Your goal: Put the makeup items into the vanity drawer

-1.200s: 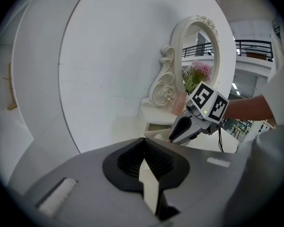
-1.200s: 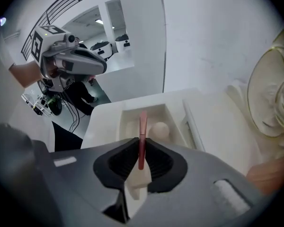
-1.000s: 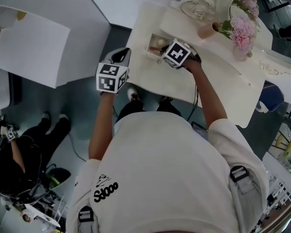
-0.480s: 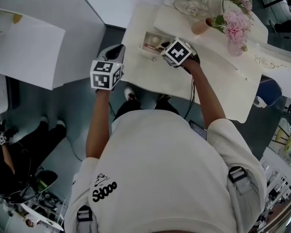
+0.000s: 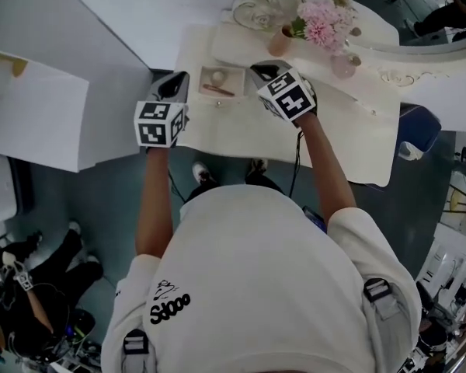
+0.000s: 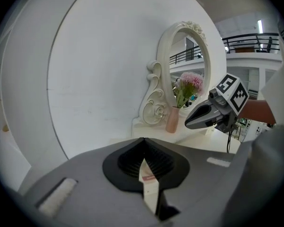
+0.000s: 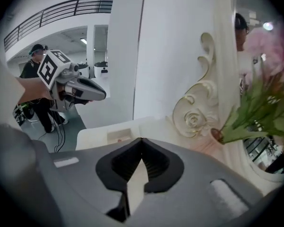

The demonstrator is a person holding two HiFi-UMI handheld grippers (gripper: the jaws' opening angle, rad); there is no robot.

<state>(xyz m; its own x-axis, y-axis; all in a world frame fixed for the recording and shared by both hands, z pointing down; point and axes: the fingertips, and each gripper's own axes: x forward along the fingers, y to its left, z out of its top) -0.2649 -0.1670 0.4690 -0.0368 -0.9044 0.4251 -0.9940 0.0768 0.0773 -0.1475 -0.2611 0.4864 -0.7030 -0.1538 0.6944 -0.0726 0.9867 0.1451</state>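
The small open drawer (image 5: 221, 82) sits in the cream vanity top (image 5: 326, 138). It holds a round pale item (image 5: 216, 75) and a thin reddish stick (image 5: 217, 90). My left gripper (image 5: 176, 80) hovers just left of the drawer, jaws together, nothing in them (image 6: 143, 141). My right gripper (image 5: 258, 70) hovers just right of the drawer, shut and empty (image 7: 142, 140). In the right gripper view the drawer (image 7: 118, 136) lies ahead and slightly left, with the left gripper (image 7: 102, 96) beyond it. The left gripper view shows the right gripper (image 6: 191, 123) across the table.
An ornate oval mirror (image 5: 264, 6) stands at the back of the vanity. A slim pink vase (image 5: 279, 43) with pink flowers (image 5: 326, 18) and a small glass jar (image 5: 343, 66) stand beside it. A white panel (image 5: 31, 107) lies left. A person crouches at the lower left (image 5: 31, 286).
My right gripper has drawn back from over the drawer to its right side, leaving the drawer uncovered. My left gripper has come in closer to the drawer's left side.
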